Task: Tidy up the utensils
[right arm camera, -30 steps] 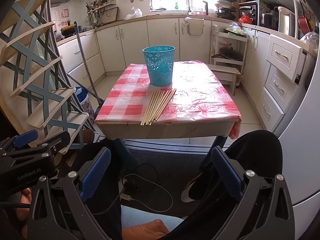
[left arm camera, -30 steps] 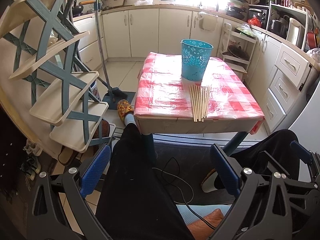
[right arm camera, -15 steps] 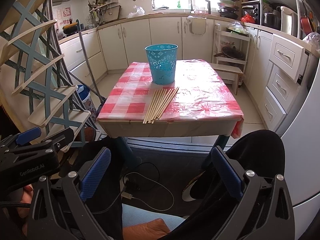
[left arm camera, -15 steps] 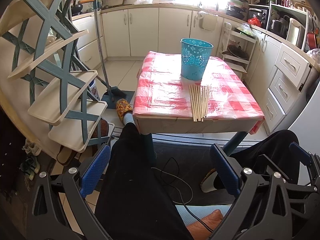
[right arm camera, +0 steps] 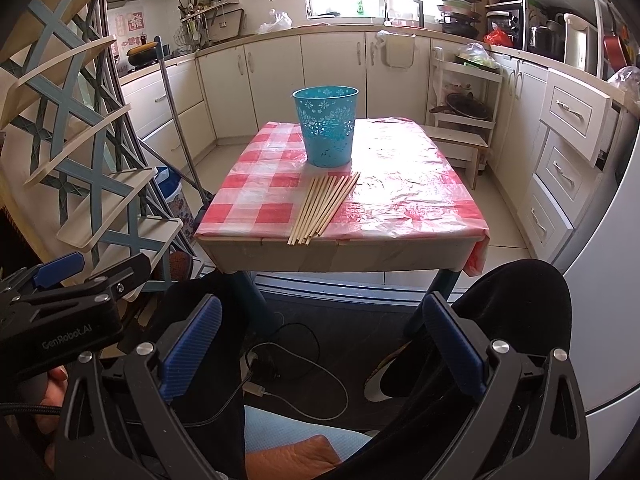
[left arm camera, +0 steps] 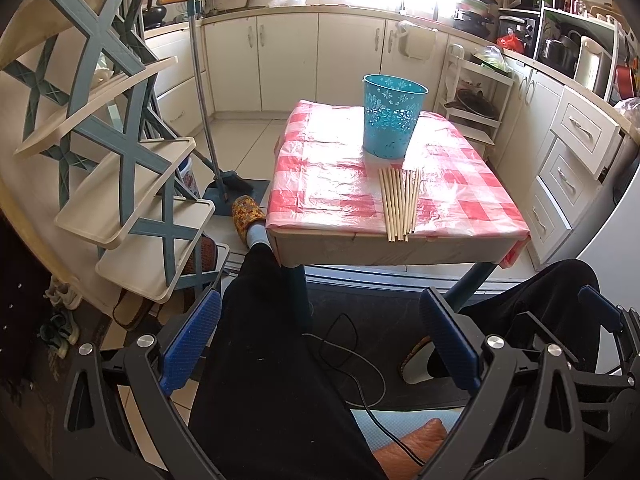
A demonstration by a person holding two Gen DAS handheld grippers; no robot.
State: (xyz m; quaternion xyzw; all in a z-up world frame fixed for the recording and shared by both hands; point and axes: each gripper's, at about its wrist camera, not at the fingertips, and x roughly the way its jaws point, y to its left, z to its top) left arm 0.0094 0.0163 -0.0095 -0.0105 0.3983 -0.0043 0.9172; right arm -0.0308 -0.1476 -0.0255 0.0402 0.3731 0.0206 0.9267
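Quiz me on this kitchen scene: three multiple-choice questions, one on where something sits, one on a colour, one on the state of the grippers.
1. Where do the chopsticks lie?
A. inside the basket
B. on the table, in front of the basket
C. on the floor

2. What colour is the basket?
A. teal blue
B. yellow
C. black

3. How do the left gripper and right gripper stand?
A. both shut on chopsticks
B. one holds the basket
C. both open, holding nothing

Answers: 1 B, the sticks lie flat on the checked cloth, reaching the near edge. 2 A, its perforated wall is teal. 3 C, each pair of blue pads stands wide apart, well short of the table.
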